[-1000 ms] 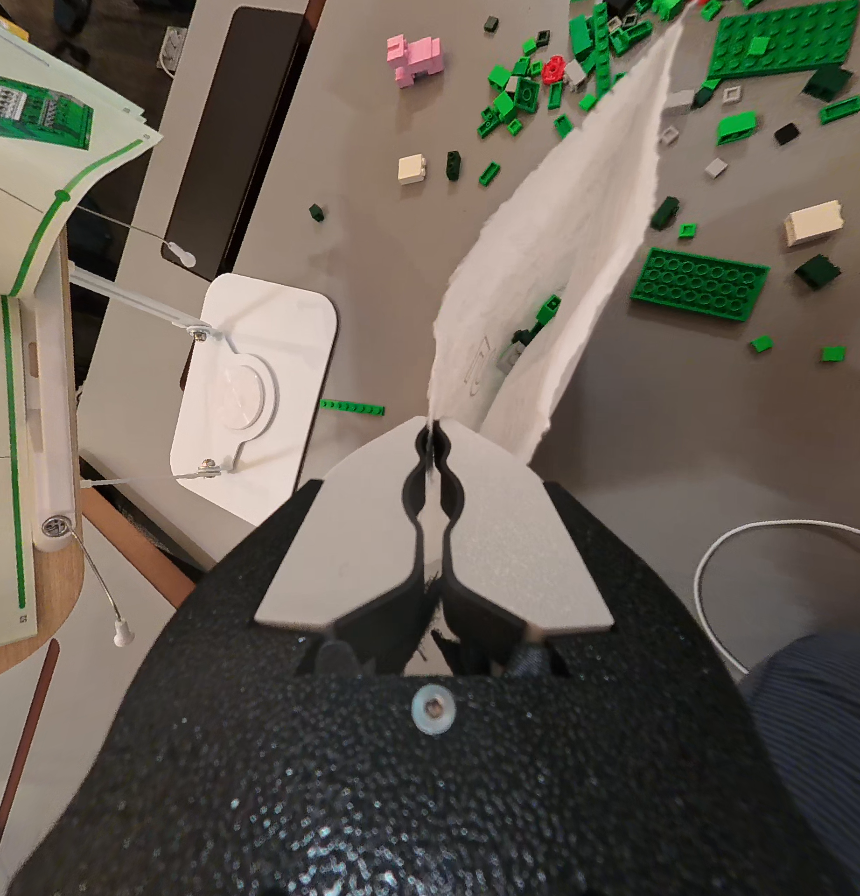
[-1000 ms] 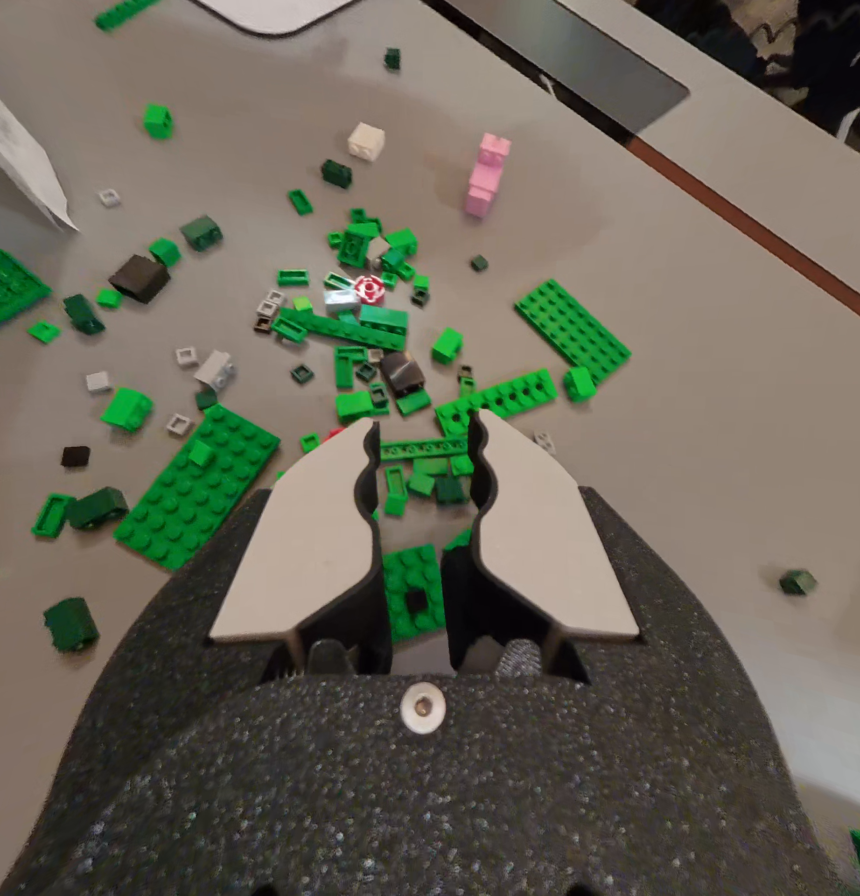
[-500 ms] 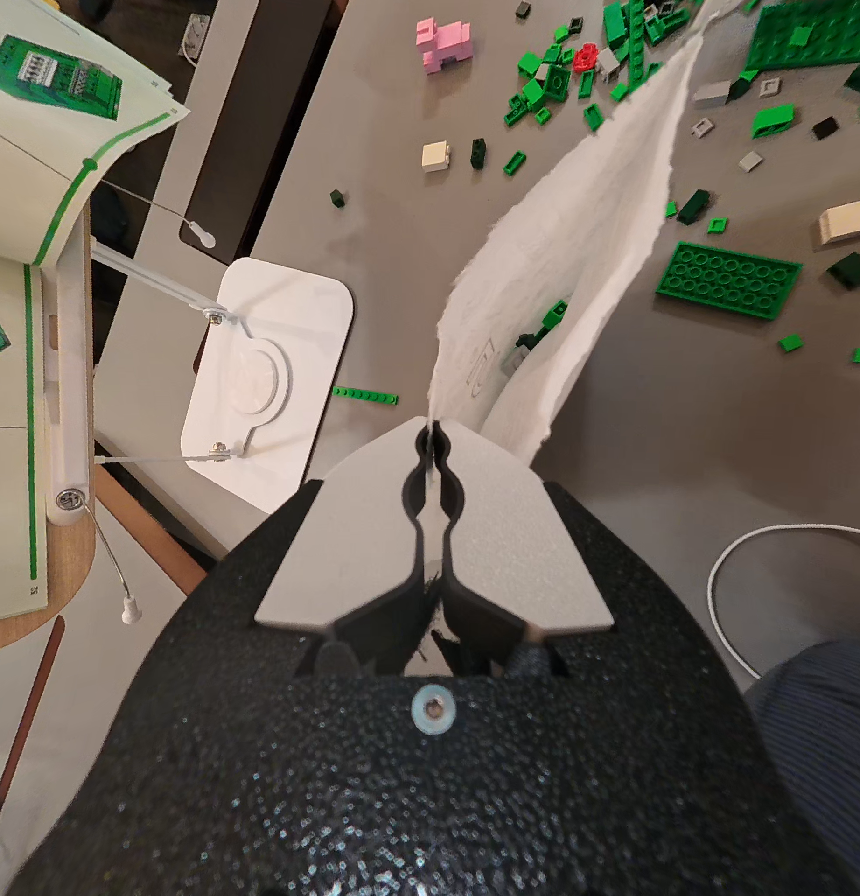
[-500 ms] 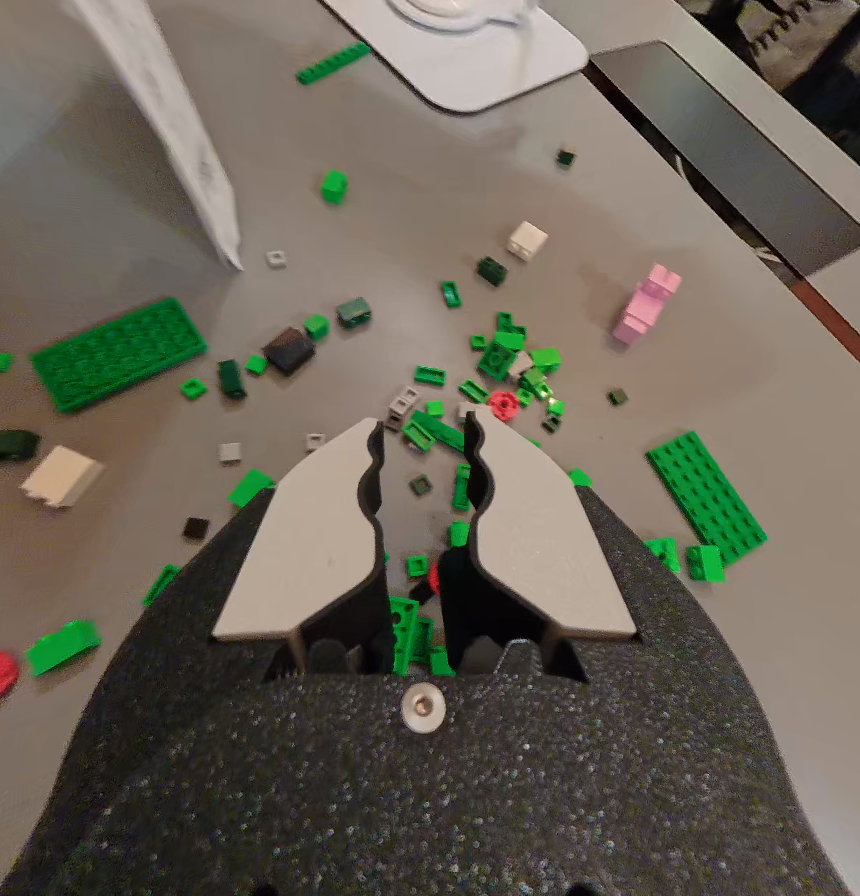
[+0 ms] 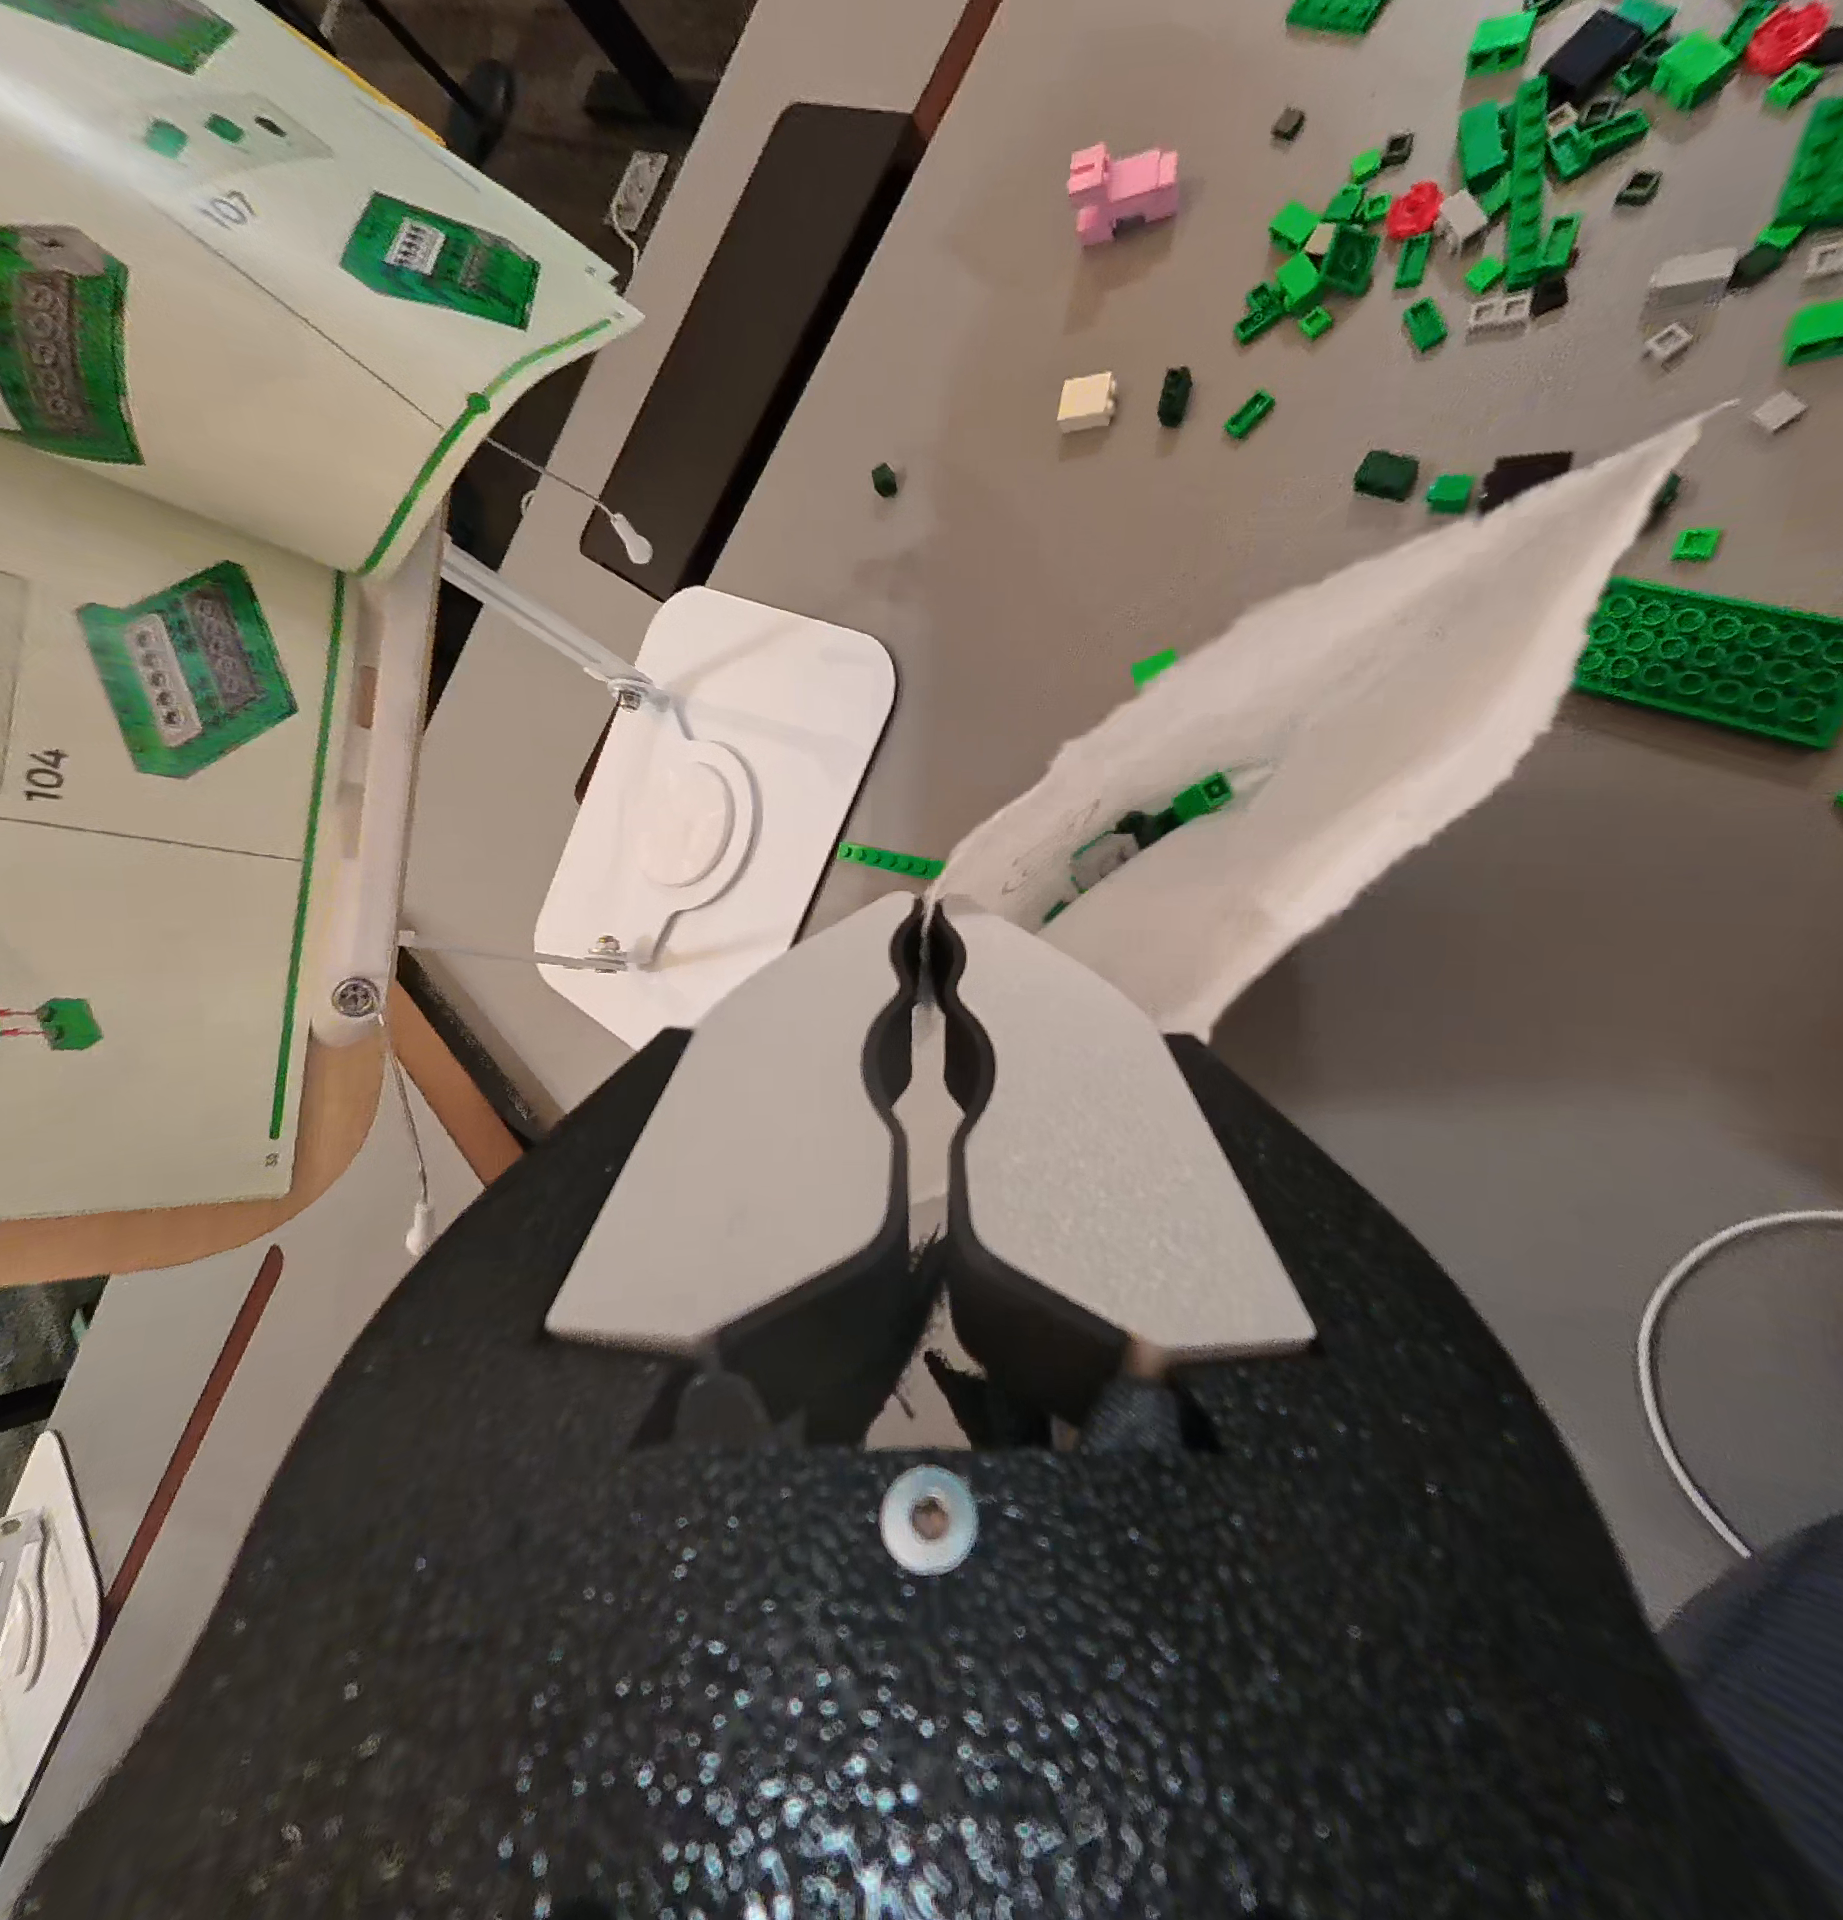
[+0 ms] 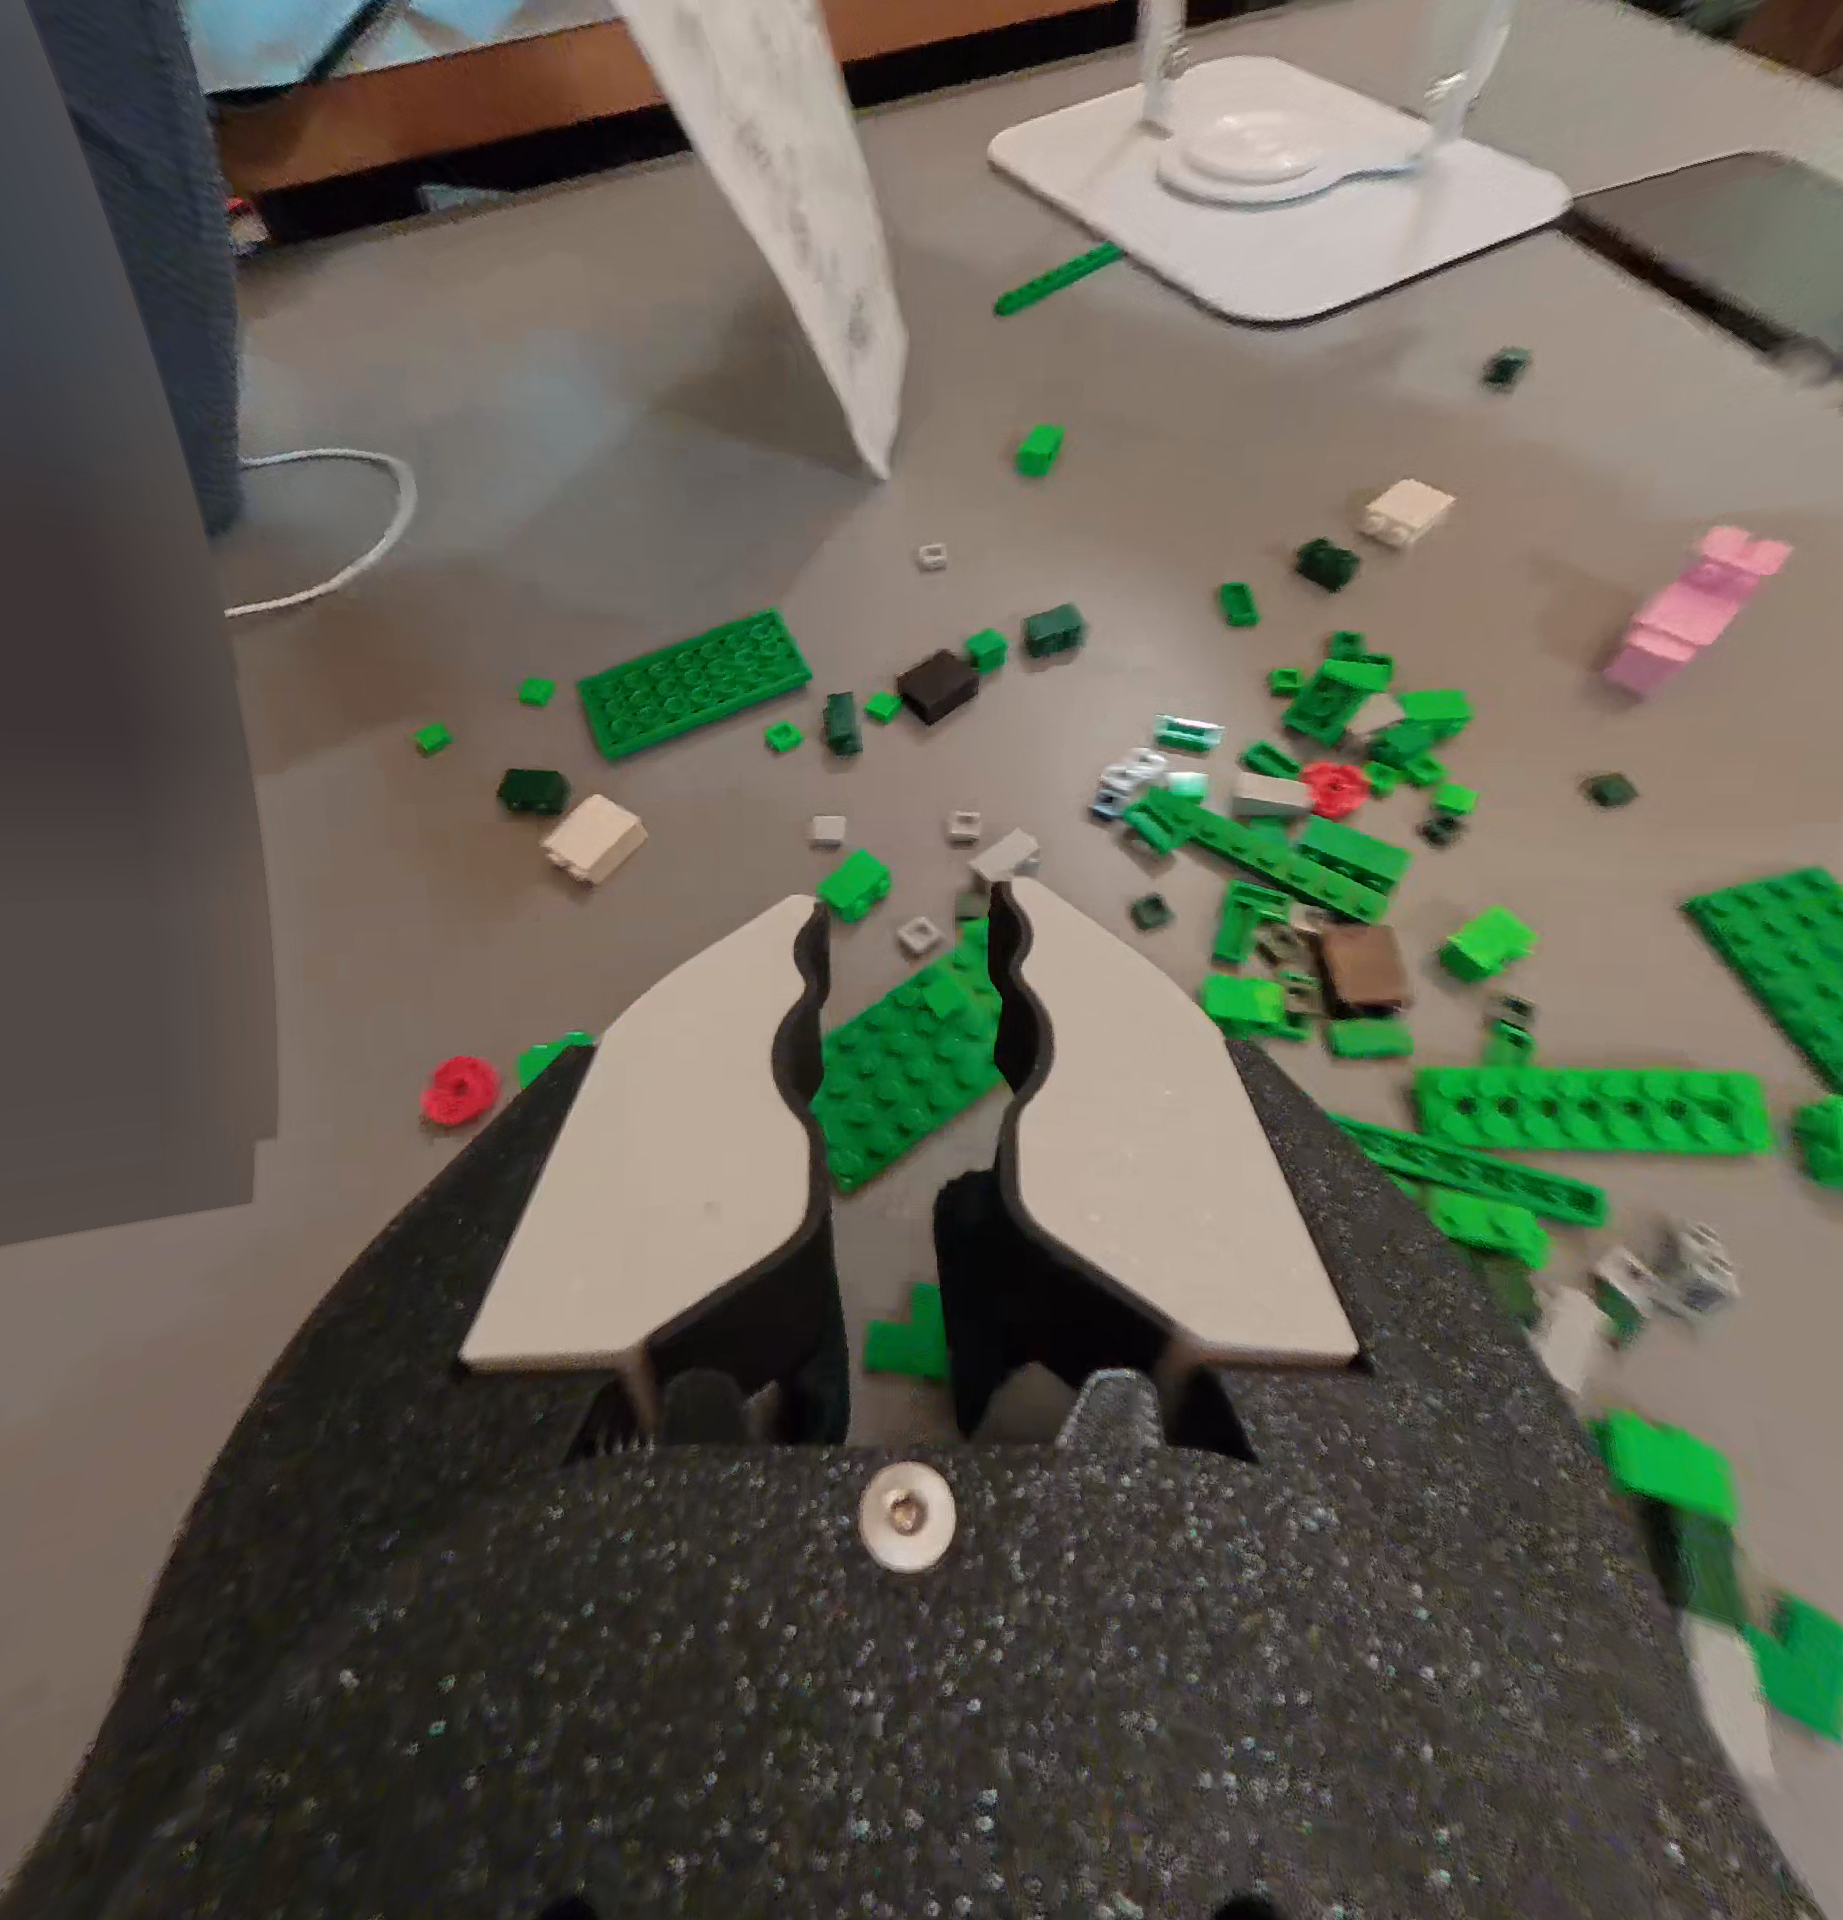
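My left gripper is shut on the torn edge of a white paper bag, held open above the grey table. A few green and grey bricks lie inside it. The bag also shows in the right wrist view, hanging with its corner just above the table. My right gripper is open and empty, low over a green studded plate. Many loose green, grey, black and red bricks are scattered around it.
A pink brick figure, a white stand base and a white cable are on the table. An open instruction booklet stands at the left. A second green plate lies nearby. A person's dark sleeve is close. The green studded plate is about 5 centimetres from my right fingertips and 35 centimetres from my left.
The left gripper turned, so the bag now leans to the right and the booklet shows more. The right gripper pulled back and swung left over the bricks, staying open.
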### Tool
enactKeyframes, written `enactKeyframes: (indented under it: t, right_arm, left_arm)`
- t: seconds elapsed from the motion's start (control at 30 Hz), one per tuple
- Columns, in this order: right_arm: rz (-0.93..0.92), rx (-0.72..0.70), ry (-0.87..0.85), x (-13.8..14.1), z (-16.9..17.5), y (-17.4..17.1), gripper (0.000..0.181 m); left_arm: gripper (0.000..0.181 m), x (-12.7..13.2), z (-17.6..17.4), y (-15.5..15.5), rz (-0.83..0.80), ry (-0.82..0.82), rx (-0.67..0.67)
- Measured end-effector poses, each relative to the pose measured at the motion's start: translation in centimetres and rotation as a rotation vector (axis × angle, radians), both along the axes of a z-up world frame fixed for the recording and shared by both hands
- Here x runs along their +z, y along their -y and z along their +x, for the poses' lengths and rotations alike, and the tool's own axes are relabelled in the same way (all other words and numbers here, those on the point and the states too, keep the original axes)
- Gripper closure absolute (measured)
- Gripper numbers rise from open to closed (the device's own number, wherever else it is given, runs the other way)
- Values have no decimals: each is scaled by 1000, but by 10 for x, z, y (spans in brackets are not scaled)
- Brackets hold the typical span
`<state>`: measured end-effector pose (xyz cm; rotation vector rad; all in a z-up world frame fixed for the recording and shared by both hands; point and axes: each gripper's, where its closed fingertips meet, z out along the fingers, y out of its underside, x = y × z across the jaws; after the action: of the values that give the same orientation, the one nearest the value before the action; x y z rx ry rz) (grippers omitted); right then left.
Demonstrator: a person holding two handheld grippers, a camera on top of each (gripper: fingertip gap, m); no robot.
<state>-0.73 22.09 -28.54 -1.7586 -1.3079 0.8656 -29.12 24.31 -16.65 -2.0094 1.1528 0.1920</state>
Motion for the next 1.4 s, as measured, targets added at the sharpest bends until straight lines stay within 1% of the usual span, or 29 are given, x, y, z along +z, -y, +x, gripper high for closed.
enactKeyframes:
  t: [0.03, 0.07, 0.17, 0.23, 0.27, 0.33, 0.37, 0.47, 0.63, 0.8, 0.97, 1.17, 1.4]
  right_arm:
    - [37, -64, 7, 2, 9, -10, 152]
    - [91, -156, 32, 4, 23, -23, 152]
    - [244, -473, 109, 15, 85, -60, 155]
    - [231, -605, 97, 19, 119, -67, 157]
    - [209, -653, 101, 17, 134, -68, 157]
    - [198, -747, 165, 5, 162, -71, 157]
    - [194, -758, 196, -2, 169, -69, 157]
    - [150, -750, 234, -20, 175, -64, 157]
    - [126, -758, 286, -33, 180, -65, 157]
    - [98, -766, 257, -35, 182, -64, 157]
    - [91, -754, 169, -25, 176, -63, 157]
    - [90, -689, 107, -20, 160, -59, 158]
    - [80, -641, 151, -28, 150, -56, 159]
  left_arm:
    - [181, -1, -1, 1, -6, -1, 6]
    - [181, -2, -2, 2, -18, 0, 13]
    - [181, -9, -4, 3, -62, 3, 26]
    - [181, -10, -5, 3, -73, 4, 35]
    - [181, -10, -6, 2, -74, 4, 41]
    - [181, -10, -6, 2, -70, -1, 34]
    - [181, -10, -5, 2, -68, -3, 29]
    - [181, -10, -3, 2, -67, -4, 21]
    - [181, -16, -4, 1, -93, -24, 33]
    - [181, -21, -10, -2, -111, -47, 64]
    - [181, -22, -9, -2, -115, -51, 61]
    - [181, -23, -8, -1, -126, -56, 60]
    - [181, -24, -8, 0, -132, -55, 61]
